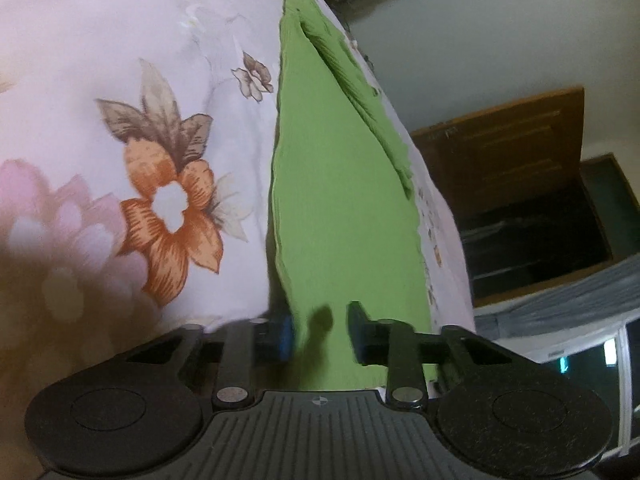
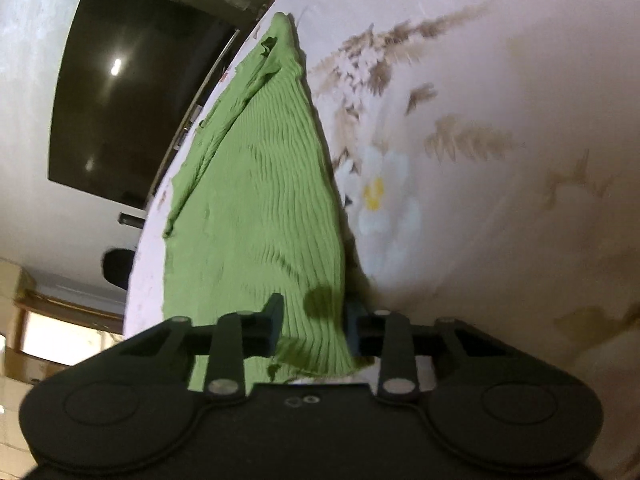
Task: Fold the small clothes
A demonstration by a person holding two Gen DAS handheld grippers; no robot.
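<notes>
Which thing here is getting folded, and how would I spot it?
Look at the pale floral bedsheet covering the whole surface. Near its edge lies the green ribbed garment, with the left gripper and right gripper at its near end. It is the only plain, bright green cloth there.

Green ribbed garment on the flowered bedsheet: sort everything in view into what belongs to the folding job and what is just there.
Belongs to the job:
- green ribbed garment
- left hand-held gripper, garment edge between its fingers
- right hand-held gripper, garment edge between its fingers
- flowered bedsheet, the folding surface

Just there:
- dark wall screen
- wooden cabinet
- window
</notes>
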